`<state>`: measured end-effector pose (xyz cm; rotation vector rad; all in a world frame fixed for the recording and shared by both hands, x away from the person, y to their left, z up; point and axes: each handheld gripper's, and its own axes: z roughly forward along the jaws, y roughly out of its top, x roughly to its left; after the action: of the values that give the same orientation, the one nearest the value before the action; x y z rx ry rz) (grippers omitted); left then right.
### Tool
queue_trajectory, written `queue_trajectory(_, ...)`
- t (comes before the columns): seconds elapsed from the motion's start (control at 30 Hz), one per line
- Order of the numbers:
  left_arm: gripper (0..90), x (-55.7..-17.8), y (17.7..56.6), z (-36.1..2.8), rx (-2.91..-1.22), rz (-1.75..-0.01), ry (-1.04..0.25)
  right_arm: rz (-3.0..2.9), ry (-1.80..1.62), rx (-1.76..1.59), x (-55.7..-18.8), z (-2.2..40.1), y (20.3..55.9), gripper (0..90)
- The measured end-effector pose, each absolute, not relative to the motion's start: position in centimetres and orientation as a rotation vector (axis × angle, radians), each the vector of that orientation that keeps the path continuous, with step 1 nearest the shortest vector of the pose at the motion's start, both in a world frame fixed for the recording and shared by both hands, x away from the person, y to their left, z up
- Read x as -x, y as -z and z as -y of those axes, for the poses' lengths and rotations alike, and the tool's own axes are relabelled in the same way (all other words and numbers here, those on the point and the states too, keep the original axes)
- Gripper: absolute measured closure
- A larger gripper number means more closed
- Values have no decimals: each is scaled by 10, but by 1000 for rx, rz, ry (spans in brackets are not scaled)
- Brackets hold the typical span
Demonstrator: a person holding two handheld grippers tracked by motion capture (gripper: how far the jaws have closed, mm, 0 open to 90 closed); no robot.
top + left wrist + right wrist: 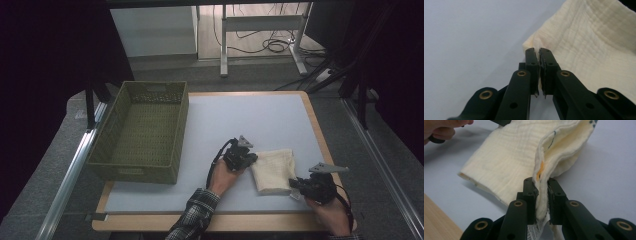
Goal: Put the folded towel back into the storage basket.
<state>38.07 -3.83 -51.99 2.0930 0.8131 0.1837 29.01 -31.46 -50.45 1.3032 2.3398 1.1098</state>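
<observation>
Left gripper [539, 53] clamped on cloth [594, 42] corner; right gripper [542, 185] pinching folded cloth edge

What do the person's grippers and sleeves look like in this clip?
Both the left gripper and the right gripper are black with two jaws, brass-coloured rivets on the linkages, a grey three-cornered plate on top and a trailing black cable. The left sleeve is dark plaid.

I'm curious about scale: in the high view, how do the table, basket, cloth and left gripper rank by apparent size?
1. Table, largest.
2. Basket.
3. Cloth.
4. Left gripper, smallest, though only a little smaller than the folded cloth.
</observation>
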Motion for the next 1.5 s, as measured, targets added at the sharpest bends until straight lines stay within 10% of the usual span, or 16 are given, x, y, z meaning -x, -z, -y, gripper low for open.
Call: queue_trajectory(1.5,852,-388,405,-110,-2087,-967,-523,-2390,-1376,-1061,-356,181,431,790)
